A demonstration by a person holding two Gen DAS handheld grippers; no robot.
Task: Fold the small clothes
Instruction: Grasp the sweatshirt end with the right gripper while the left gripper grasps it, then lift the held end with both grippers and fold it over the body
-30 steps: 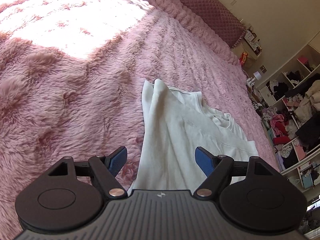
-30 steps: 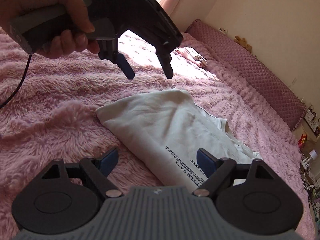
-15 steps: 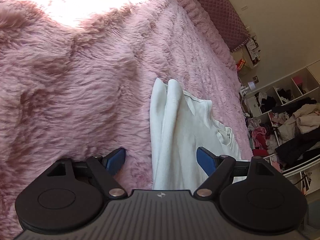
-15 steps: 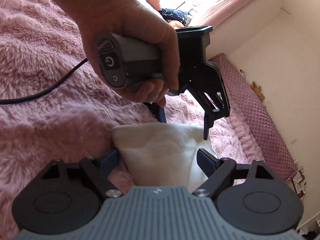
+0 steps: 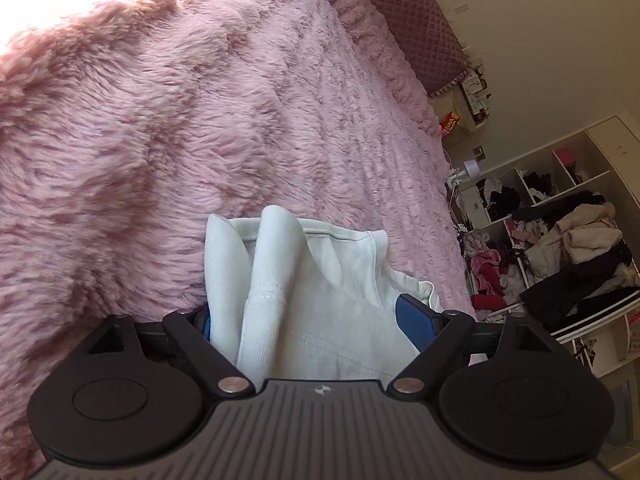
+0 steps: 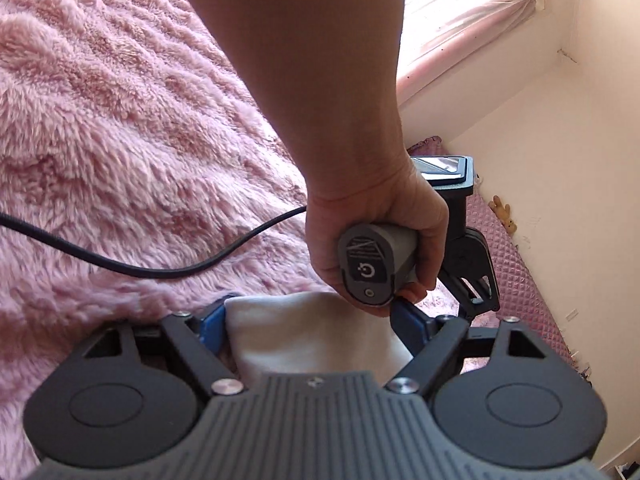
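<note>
A small white garment [image 5: 320, 280] lies folded lengthwise on the pink fluffy bedspread [image 5: 160, 140]. In the left wrist view its bunched end with a stitched hem sits between the wide jaws of my left gripper [image 5: 310, 320], which is open. In the right wrist view another end of the white garment [image 6: 304, 332] lies between the blue pads of my right gripper [image 6: 310, 326]. Its jaws are closing but still stand wide around the cloth. A person's hand [image 6: 380, 216] holds the left gripper's grey handle [image 6: 368, 268] just beyond the cloth.
A black cable [image 6: 160, 268] trails over the bedspread [image 6: 120, 120] on the left. A quilted pink headboard [image 5: 416, 20] runs along the far edge. Open shelves [image 5: 560, 240] stuffed with clothes stand past the bed. A window [image 6: 460, 8] lights the corner.
Both grippers came down and in toward the garment, and each now has an end of the cloth between its jaws. The hand with the left gripper swung close in front of the right camera.
</note>
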